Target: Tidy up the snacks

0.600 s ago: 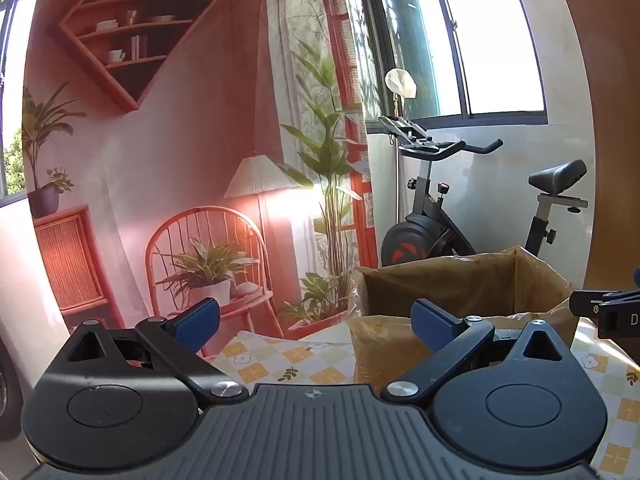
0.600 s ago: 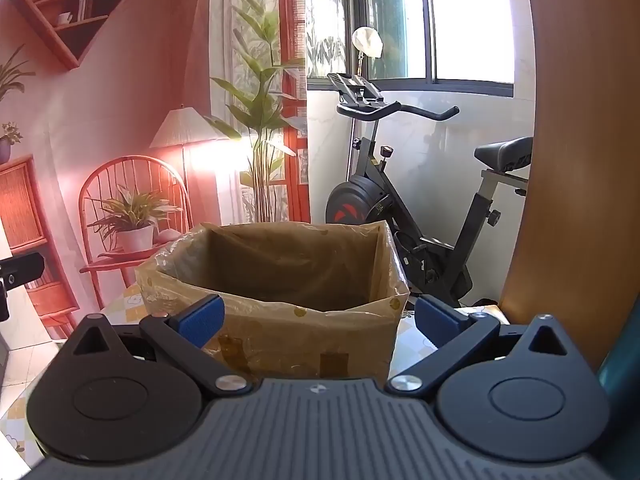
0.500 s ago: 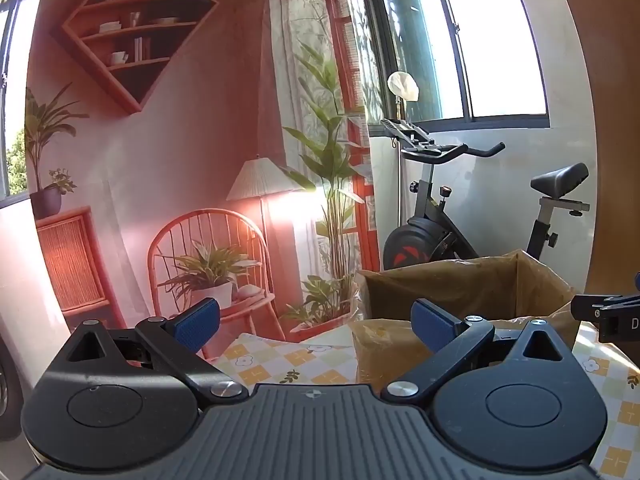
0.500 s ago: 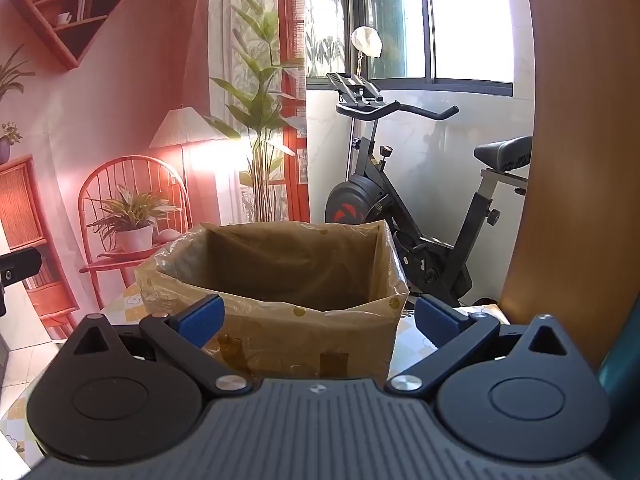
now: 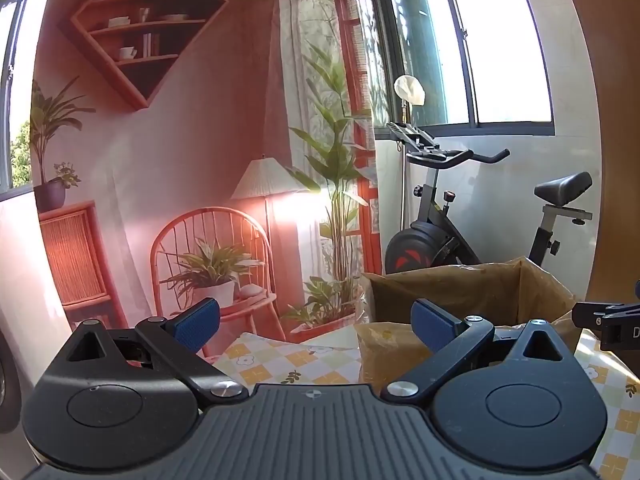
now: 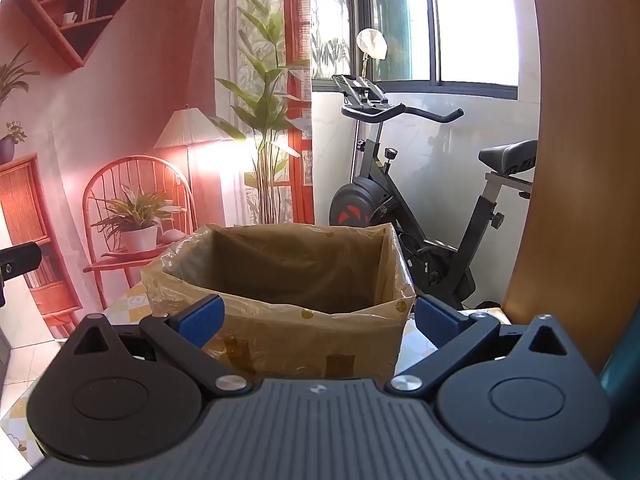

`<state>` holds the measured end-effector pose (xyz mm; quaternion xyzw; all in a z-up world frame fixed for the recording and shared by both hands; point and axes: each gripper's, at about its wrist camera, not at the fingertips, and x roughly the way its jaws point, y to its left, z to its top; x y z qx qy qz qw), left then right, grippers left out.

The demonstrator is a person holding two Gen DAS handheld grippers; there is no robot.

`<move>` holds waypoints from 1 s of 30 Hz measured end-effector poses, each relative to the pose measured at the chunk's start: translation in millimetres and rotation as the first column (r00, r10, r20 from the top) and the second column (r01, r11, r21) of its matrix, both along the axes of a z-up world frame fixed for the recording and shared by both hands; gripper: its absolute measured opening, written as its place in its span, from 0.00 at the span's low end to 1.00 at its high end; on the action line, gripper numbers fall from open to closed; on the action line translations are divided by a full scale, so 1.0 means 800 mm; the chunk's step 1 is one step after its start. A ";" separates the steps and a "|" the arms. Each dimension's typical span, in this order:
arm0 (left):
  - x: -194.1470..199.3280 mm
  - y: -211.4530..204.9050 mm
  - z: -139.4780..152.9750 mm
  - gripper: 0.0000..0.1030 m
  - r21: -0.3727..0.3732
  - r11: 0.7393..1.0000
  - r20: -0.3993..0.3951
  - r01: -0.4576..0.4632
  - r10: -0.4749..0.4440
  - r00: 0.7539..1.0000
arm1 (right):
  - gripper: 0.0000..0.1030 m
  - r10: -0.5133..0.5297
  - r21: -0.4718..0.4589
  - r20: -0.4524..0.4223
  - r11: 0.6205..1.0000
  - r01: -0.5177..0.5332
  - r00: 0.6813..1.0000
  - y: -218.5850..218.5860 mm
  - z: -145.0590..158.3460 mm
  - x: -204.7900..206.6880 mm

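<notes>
Filling the far wall: a printed backdrop (image 5: pixel 180 152) of a pink room with shelf, lamp and wicker chair, hanging as scenery, not as anything to be handled. Standing by the window to its right: an exercise bike (image 6: pixel 420 216), well behind the work area and playing no part. Spreading under everything near: a table with a yellow-checked flower cloth (image 5: pixel 288 360), serving as the work surface. Sitting on that cloth: an open cardboard box (image 6: pixel 304 320) lined with a clear plastic bag (image 6: pixel 176 256), top gaping upward, probably set there as the bin for the snacks, its mouth facing up for easy dropping in; bottom hidden from both views, so contents impossible to tell. Showing no snacks in either view, so their place impossible to tell. Hovering just in front of the box's near wall and tilting slightly down: the right gripper (image 6: pixel 316 320), spread as wide as possible and holding nothing, the box front lying beyond the blue pads (image 6: pixel 200 322) rather than between them. Hanging to the left of the box over the cloth: the left gripper (image 5: pixel 316 322), likewise gaping fully and empty, only its right pad overlapping the box corner in view. Judging from both being empty and wide: apparently readying for a first pick.
</notes>
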<state>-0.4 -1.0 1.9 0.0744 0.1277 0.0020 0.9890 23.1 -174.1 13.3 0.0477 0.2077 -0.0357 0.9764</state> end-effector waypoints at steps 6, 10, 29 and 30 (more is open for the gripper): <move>-0.001 0.000 -0.001 0.99 -0.005 1.000 0.000 0.000 0.000 1.000 | 1.00 0.000 0.001 -0.008 1.000 0.000 1.000 -0.004 0.004 -0.001; -0.001 0.000 -0.001 0.99 -0.009 1.000 -0.001 -0.001 0.001 1.000 | 1.00 -0.002 0.001 -0.008 1.000 0.002 1.000 -0.003 0.005 -0.001; -0.003 0.001 -0.001 0.99 -0.010 1.000 0.005 -0.001 0.001 1.000 | 1.00 -0.001 0.001 -0.009 1.000 0.001 1.000 -0.003 0.006 -0.002; -0.004 0.001 -0.001 0.99 -0.011 1.000 0.005 -0.001 0.001 1.000 | 1.00 -0.001 0.001 -0.009 1.000 0.001 1.000 -0.002 0.005 -0.002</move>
